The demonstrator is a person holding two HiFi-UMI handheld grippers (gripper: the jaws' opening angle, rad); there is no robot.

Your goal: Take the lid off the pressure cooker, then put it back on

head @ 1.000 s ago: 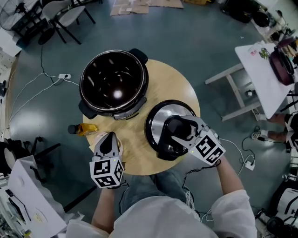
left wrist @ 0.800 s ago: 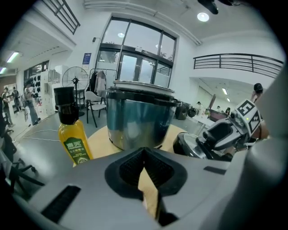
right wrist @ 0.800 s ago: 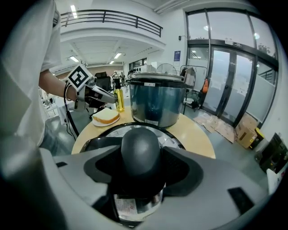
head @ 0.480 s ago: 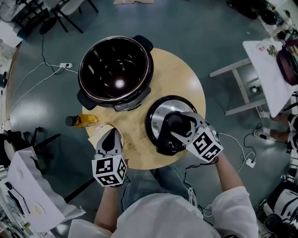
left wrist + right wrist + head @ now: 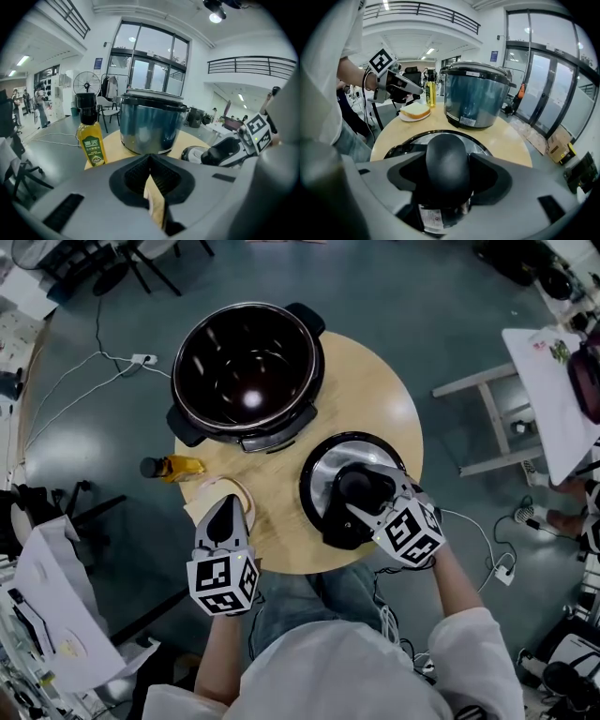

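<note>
A pressure cooker's lid [image 5: 324, 476] lay flat near the right-hand edge of a round wooden table [image 5: 375, 399], off its pot [image 5: 150, 131], which stood open by the far-left edge. The right gripper [image 5: 358, 495] had its jaws closed halfway round the lid's black domed handle [image 5: 446, 161], both pads against its sides. The left gripper [image 5: 226, 507] hung near the table's near-left edge, jaws drawn together and carrying nothing, just above a slice of bread [image 5: 415, 110] on a small plate. A bottle [image 5: 173, 468] of yellow oil stood at the left edge. The lid was a round disc of polished steel inside a black rim; the pot was a deep drum with a dark, glossy inside and a brushed metal wall. The lid looked rigid and fairly heavy, its steel face too slick and broad to pinch, so the smooth plastic handle at its middle seemed the one sound hold. Lifted there it would likely hang level, though a loose grip might let it swing or slip. Setting it back would probably mean lining its rim squarely with the pot's.
</note>
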